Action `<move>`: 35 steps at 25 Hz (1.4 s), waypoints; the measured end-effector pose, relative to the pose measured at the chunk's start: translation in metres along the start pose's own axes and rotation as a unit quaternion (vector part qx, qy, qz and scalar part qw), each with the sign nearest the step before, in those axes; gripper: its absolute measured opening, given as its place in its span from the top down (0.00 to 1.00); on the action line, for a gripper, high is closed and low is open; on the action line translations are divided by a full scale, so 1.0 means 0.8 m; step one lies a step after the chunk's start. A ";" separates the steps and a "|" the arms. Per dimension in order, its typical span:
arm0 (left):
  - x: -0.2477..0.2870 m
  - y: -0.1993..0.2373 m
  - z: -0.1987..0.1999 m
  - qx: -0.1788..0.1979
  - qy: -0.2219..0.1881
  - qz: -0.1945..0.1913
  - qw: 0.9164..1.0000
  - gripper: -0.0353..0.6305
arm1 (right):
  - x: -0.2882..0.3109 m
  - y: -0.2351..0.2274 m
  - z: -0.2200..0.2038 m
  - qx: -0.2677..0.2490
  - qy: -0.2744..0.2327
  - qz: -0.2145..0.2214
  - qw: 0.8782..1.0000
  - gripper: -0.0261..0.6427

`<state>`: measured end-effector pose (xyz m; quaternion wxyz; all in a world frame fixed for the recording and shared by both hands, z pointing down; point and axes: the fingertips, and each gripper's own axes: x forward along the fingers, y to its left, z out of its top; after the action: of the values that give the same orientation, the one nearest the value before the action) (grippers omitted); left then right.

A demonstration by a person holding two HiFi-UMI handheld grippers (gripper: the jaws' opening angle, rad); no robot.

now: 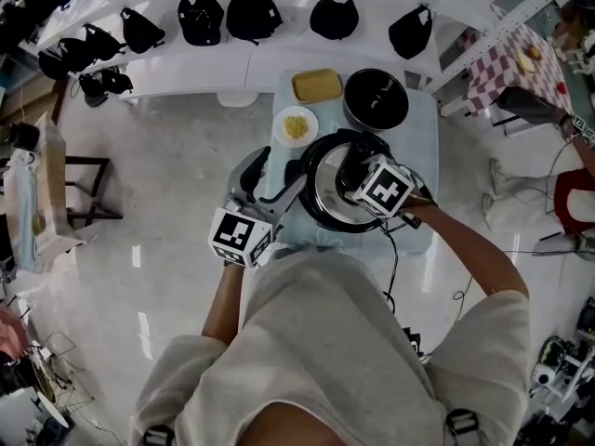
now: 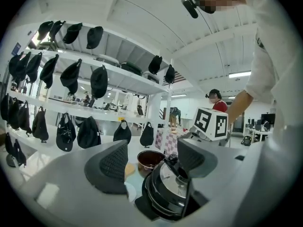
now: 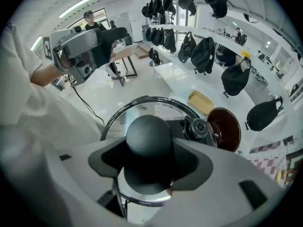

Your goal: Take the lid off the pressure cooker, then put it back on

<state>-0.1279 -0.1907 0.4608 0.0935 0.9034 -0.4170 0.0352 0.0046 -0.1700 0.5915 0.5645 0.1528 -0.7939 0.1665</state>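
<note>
The pressure cooker (image 1: 321, 214) stands in the middle of a small table, its steel lid (image 1: 325, 182) lying over the black body. My right gripper (image 1: 358, 170) points down onto the lid, and its jaws are shut on the round black knob (image 3: 149, 136). A black valve (image 3: 199, 129) sits beside the knob. My left gripper (image 1: 263, 170) hovers at the cooker's left side, jaws open. Its own view shows the cooker (image 2: 173, 188) low between the pads (image 2: 113, 163), untouched. Whether the lid rests fully on the pot is hidden.
Behind the cooker stand a dark brown bowl (image 1: 376, 98), a yellow block (image 1: 316, 85) and a white plate of food (image 1: 296, 125), all on the table's light blue cloth (image 1: 423, 128). White shelves with black bags (image 1: 253, 12) run beyond. Bare floor lies to the left.
</note>
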 end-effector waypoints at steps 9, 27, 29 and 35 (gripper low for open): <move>0.009 -0.003 0.005 0.001 0.000 -0.016 1.000 0.47 | 0.013 -0.001 0.020 0.006 -0.002 -0.012 1.000 0.56; 0.022 -0.002 0.003 -0.008 0.000 -0.006 1.000 0.47 | 0.034 -0.015 0.019 0.058 0.013 -0.014 0.998 0.56; 0.022 0.000 0.001 -0.009 0.001 -0.002 1.000 0.47 | 0.035 -0.016 0.021 0.055 0.011 -0.012 0.998 0.56; 0.023 -0.002 -0.001 -0.011 0.001 -0.001 1.000 0.47 | 0.036 -0.014 0.016 0.042 0.016 -0.007 0.999 0.56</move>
<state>-0.1152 -0.2033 0.4639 0.1038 0.9026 -0.4166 0.0314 -0.0108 -0.1872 0.6155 0.5712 0.1789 -0.7761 0.1983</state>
